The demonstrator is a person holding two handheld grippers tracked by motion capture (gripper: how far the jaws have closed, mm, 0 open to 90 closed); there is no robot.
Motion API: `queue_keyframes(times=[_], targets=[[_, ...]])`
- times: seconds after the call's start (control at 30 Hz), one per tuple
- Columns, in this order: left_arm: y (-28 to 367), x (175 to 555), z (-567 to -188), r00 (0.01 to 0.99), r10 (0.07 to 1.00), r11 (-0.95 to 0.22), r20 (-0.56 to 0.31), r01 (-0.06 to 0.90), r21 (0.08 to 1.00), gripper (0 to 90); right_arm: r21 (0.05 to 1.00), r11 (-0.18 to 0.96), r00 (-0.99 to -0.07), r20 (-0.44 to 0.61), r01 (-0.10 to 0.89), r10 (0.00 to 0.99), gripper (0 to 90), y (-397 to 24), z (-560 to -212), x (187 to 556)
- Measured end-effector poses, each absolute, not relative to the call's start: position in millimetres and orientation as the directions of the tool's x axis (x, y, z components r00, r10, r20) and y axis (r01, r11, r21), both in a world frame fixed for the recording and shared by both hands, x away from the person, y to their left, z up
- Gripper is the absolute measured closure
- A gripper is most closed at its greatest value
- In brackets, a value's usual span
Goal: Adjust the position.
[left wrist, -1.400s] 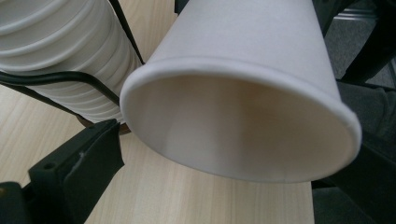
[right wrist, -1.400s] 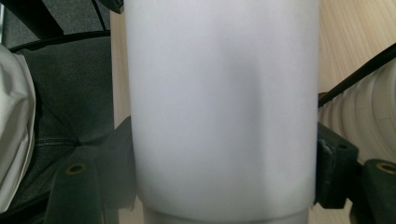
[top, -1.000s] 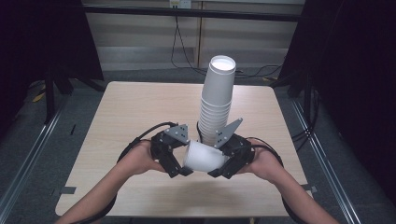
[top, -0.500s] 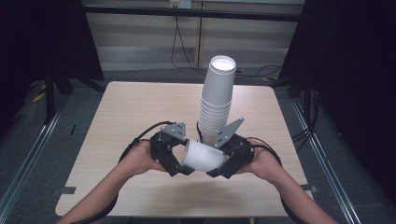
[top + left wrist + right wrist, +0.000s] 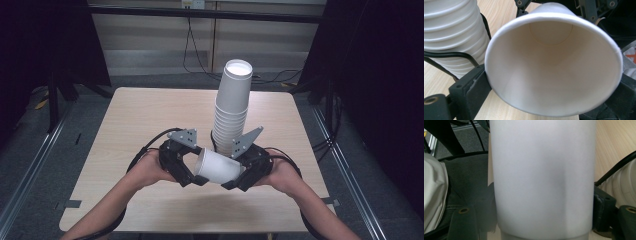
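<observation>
Your two tools meet over the near middle of the desk (image 5: pixel 135 120), with a single white cup (image 5: pixel 217 166) lying on its side between them, held clear of the wood just in front of the stack (image 5: pixel 232 107). Right tool (image 5: pixel 239 176): clamped on the cup's narrow bottom end; in the right gripper view the cup wall (image 5: pixel 541 177) runs straight up between the jaws, blurred by closeness, with the dark pads tight at either side low down. Left tool (image 5: pixel 192 172): at the cup's open mouth. In the left gripper view you look straight into the cup (image 5: pixel 554 62), base disc visible deep inside, and the rim sits between the two black jaws, pressed against them on both sides. Those jaws have just been closing, with the rim between them; the rim looks faintly flattened to an oval. The cup's mouth points toward your left hand (image 5: pixel 145 170), its base toward your right hand (image 5: pixel 280 175). The stack stands upright behind the tools, near the desk's centre, nested rims showing as ridges down its lower half; in the left gripper view it stands just beside the held cup (image 5: pixel 451 35), a black cable (image 5: pixel 449 53) crossing in front of it. Whether cup and stack touch, you cannot tell.
</observation>
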State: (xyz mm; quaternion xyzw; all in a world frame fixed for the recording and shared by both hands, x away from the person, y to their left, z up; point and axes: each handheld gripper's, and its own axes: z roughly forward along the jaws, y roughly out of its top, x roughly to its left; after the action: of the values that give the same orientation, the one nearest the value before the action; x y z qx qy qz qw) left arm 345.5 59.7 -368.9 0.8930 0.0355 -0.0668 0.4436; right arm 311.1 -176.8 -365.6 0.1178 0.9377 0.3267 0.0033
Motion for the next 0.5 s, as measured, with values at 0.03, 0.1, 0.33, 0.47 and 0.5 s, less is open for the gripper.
queue_keyframes(times=[0.03,0.1,0.33,0.47,0.5], targets=[[59.7,345.6,-368.9,0.987,0.007,-0.599,-0.159,0.132,0.79,5.2,0.621,0.756,-0.974,0.065,0.209,0.216,25.5,-176.8,-366.1,311.6],[60.0,346.3,-368.1,0.987,0.007,-0.6,-0.16,0.132,0.789,5.6,0.616,0.758,-0.973,0.067,0.216,0.222,25.5,-176.8,-366.2,311.4],[61.3,347.4,-366.4,0.984,0.012,-0.59,-0.176,0.15,0.793,7.5,0.618,0.757,-0.973,0.061,0.211,0.222,25.3,-175.4,-369.8,311.8],[61.6,347.5,-366.3,0.984,0.017,-0.593,-0.175,0.151,0.791,7.7,0.615,0.759,-0.974,0.066,0.212,0.218,25.3,-175.0,-370.7,312.3],[61.5,347.3,-366.6,0.983,0.018,-0.589,-0.18,0.156,0.793,7.8,0.615,0.759,-0.974,0.066,0.213,0.219,25.3,-174.9,-371.0,312.4]])
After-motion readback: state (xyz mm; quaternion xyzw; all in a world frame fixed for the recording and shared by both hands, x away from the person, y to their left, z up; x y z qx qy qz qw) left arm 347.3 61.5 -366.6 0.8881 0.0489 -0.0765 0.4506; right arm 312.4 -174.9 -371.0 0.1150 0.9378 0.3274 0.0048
